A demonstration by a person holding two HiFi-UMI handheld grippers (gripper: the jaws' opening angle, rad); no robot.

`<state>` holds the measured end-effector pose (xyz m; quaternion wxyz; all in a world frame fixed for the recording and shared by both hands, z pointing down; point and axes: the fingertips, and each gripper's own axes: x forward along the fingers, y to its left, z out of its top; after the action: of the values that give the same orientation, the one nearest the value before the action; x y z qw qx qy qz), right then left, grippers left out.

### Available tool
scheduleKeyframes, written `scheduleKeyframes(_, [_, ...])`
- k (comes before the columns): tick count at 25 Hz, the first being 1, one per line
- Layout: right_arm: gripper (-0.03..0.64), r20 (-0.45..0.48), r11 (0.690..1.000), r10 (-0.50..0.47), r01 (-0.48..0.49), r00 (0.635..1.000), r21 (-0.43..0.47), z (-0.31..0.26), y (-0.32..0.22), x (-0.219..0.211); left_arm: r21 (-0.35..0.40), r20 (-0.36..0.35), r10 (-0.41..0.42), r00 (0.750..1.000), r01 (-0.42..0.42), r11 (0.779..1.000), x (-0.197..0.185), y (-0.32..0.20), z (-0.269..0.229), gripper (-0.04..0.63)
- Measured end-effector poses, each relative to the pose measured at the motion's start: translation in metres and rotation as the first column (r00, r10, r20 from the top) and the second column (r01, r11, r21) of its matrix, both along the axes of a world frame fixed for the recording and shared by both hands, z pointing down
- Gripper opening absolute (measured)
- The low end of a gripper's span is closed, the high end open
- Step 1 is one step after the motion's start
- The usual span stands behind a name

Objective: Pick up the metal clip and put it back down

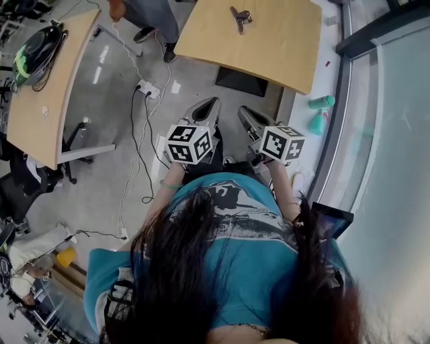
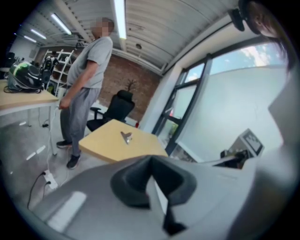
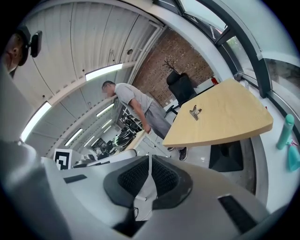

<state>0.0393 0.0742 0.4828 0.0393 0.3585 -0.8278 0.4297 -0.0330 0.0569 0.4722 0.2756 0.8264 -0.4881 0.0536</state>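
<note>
Silver metal clip, tan table, teal shirt, teal bottle, grey floor.

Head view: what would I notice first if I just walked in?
The black-and-white marker cubes on the left gripper and right gripper, side by side mid-picture, jaws together and empty. Beyond them, a small shiny metal clip lies alone on the pale wooden table at the top.

Bare tabletop around metal clip
</note>
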Motion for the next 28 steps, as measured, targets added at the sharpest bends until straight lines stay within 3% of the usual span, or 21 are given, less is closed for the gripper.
scheduleKeyframes(11, [0.029,-0.046,1.000,0.029,-0.030,0.999,-0.008,-0.007,-0.122,-0.061,0.016,-0.043,0.062,0.997,-0.061,0.998,-0.050,-0.136,-0.010,0.003])
scheduleKeyframes(19, [0.029,-0.090,0.998,0.048,-0.052,0.995,-0.043,0.004,-0.177,-0.094,-0.013,-0.078,0.093,0.993,-0.095,0.995,-0.080,-0.200,0.001,0.002])
scheduleKeyframes(28, [0.029,-0.125,0.991,0.098,-0.107,0.987,-0.074,0.016,-0.217,-0.074,-0.052,-0.100,0.134,0.986,-0.140,0.989,-0.065,-0.236,0.014,0.002])
